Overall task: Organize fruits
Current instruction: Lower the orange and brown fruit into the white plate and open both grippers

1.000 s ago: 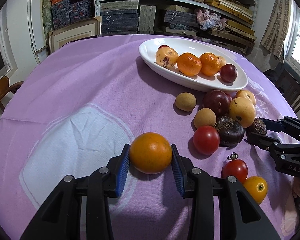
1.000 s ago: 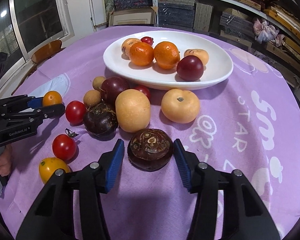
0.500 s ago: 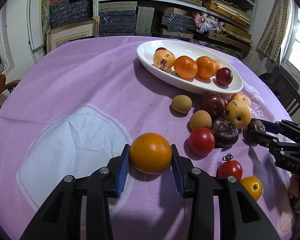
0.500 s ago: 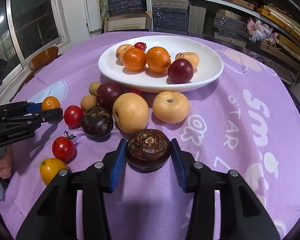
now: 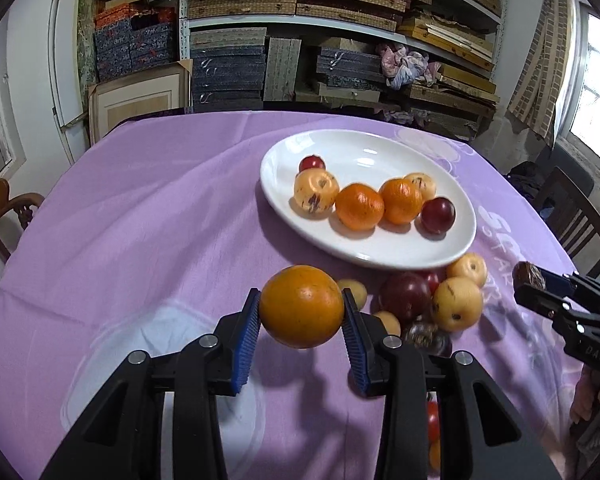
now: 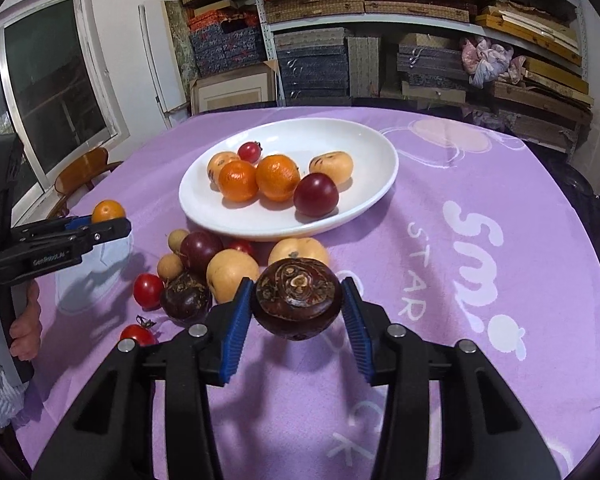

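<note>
Clamped on both sides, fruit up off the cloth!

Left gripper [image 5: 301, 322] pinching the orange fruit [image 5: 301, 306], right gripper [image 6: 297, 314] pinching the dark brown fruit [image 6: 297, 305]; a second ago both sat on the purple tablecloth [image 6: 480, 184], now lifted with shadows beneath. Heading, probably, for the white plate [image 6: 372, 196], already holding six fruits; loose pile waiting near its front rim.

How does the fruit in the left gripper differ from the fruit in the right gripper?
The orange fruit in the left gripper is bright, smooth and nearly round; the dark fruit in the right gripper is brown-purple, rough and flatter, with a patterned cap facing up. The orange fruit matches those on the white plate; nothing on the plate looks like the dark one. Both are clamped between blue pads, clear of the purple tablecloth.
</note>
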Demonstrator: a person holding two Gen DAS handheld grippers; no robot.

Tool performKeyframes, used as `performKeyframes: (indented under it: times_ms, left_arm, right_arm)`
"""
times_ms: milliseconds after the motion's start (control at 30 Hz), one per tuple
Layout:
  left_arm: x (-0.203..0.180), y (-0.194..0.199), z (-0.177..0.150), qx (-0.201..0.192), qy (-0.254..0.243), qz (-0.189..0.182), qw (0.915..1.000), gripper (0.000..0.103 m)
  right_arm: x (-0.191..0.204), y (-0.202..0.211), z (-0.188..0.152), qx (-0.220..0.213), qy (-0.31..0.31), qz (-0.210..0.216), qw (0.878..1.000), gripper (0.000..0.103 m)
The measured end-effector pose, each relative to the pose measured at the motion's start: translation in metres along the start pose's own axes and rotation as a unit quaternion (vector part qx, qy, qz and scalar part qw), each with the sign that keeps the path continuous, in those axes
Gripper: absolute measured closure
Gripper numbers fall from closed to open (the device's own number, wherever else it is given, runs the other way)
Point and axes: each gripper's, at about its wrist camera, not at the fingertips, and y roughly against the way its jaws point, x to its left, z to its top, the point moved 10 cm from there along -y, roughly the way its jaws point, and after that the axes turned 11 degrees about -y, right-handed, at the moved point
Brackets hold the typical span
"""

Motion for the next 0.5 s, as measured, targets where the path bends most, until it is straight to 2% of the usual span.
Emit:
performKeyframes:
  times_ms: [167,367,500]
  left_arm:
    - [-0.028,-0.021,0.037,0.007,-0.023,-0.022,0.9995,0.063]
    - [-0.074,-0.056,0.045,0.027,-0.046,-0.060,0.9968,0.063]
    - [-0.093,-0.076,0.047,0.042,-0.062,-0.076,0.9943,0.063]
  right_arm:
    - [-0.009,-0.001,0.044,-0.007,-0.010,-0.010,1.000,0.059]
    - [-0.018,-0.028,0.112,-0.005,-0.052,-0.005,0.999,0.059]
    - [-0.013,-0.057,0.140,0.009,-0.059,-0.004,0.998,0.059]
